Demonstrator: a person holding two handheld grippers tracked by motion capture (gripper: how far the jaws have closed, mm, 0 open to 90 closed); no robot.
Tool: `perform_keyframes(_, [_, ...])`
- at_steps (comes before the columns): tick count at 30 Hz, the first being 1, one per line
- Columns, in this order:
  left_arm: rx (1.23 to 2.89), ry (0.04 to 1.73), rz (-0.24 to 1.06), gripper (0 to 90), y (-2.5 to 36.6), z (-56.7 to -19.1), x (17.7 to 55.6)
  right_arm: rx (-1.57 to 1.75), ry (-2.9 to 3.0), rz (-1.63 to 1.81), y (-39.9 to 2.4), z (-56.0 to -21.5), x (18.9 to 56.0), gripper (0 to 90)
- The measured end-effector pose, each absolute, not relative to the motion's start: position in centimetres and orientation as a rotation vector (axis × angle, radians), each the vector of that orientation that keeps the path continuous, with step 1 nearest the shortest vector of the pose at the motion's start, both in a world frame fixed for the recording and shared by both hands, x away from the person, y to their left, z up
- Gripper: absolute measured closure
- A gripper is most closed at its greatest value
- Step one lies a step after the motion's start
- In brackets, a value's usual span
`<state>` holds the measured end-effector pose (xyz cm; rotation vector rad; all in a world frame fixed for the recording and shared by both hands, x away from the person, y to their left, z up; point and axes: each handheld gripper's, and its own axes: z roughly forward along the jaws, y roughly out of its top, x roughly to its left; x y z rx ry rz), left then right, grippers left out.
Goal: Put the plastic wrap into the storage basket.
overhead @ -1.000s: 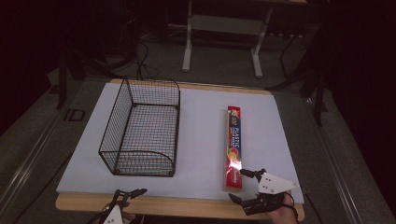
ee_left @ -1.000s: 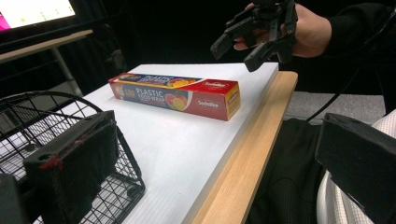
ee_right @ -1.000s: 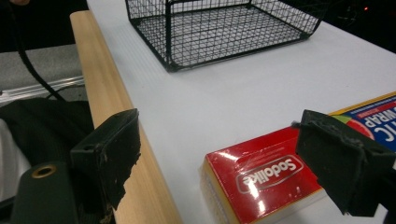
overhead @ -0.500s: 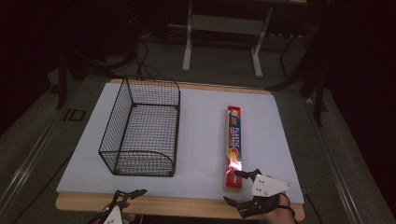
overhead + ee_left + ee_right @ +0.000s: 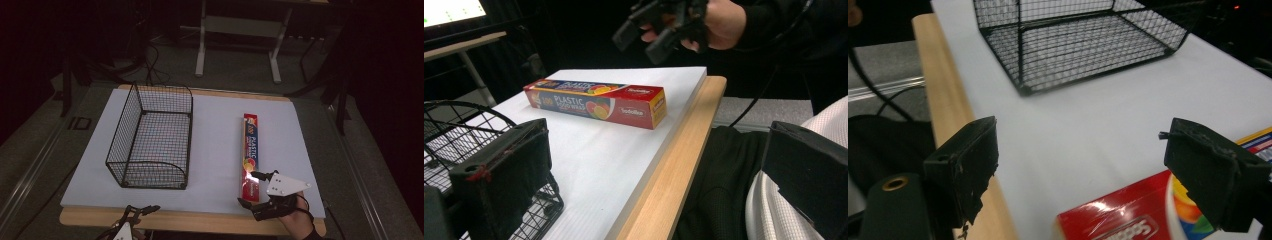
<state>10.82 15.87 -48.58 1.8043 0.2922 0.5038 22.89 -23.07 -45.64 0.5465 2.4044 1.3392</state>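
From the high view I see my right gripper (image 5: 248, 189) at the near right of the table (image 5: 220, 125), jaws spread wide, straddling the near end of the plastic wrap box (image 5: 251, 154) without pressing it. They have just been opening, with that near end of the box between them. The box lies flat on the white mat, right of the wire basket (image 5: 152, 137), its long axis running from the near edge straight away toward the far side. My left gripper (image 5: 142, 211) sits at the near edge below the basket, holding nothing.

The left gripper view gives me the box (image 5: 596, 102) from the side, printed face legible, its end cap near the wooden table edge, and the right gripper (image 5: 644, 37) raised above the box and clear of it. The left jaws stand wide apart and empty, with one beside the basket (image 5: 459, 130).

The right gripper view looks between its own parted jaws: the box's red end (image 5: 1123, 220) sits low between them, untouched, with the basket (image 5: 1073, 35) beyond.
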Motion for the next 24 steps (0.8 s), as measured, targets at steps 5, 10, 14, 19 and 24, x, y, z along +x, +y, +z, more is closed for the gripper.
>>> perform_keyframes(5, [1.804,0.294,0.507,0.1,15.9,-48.6,10.8,0.567,2.375,1.345,-22.7,-44.8,23.9,14.0])
perform_keyframes(10, [1.805,0.295,0.508,0.1,15.9,-48.6,10.8,0.606,2.324,1.320,-22.1,-44.4,24.8,13.2])
perform_keyframes(14, [1.800,0.292,0.498,0.1,15.9,-48.6,10.8,0.684,2.255,1.296,-21.9,-44.5,25.7,13.1])
perform_keyframes(19, [1.791,0.293,0.495,0.1,16.0,-48.5,10.8,0.746,2.235,1.254,-21.6,-44.4,26.7,11.3])
perform_keyframes(24, [1.797,0.292,0.495,0.1,15.9,-48.5,10.8,0.907,2.213,1.194,-21.2,-44.1,28.4,9.1])
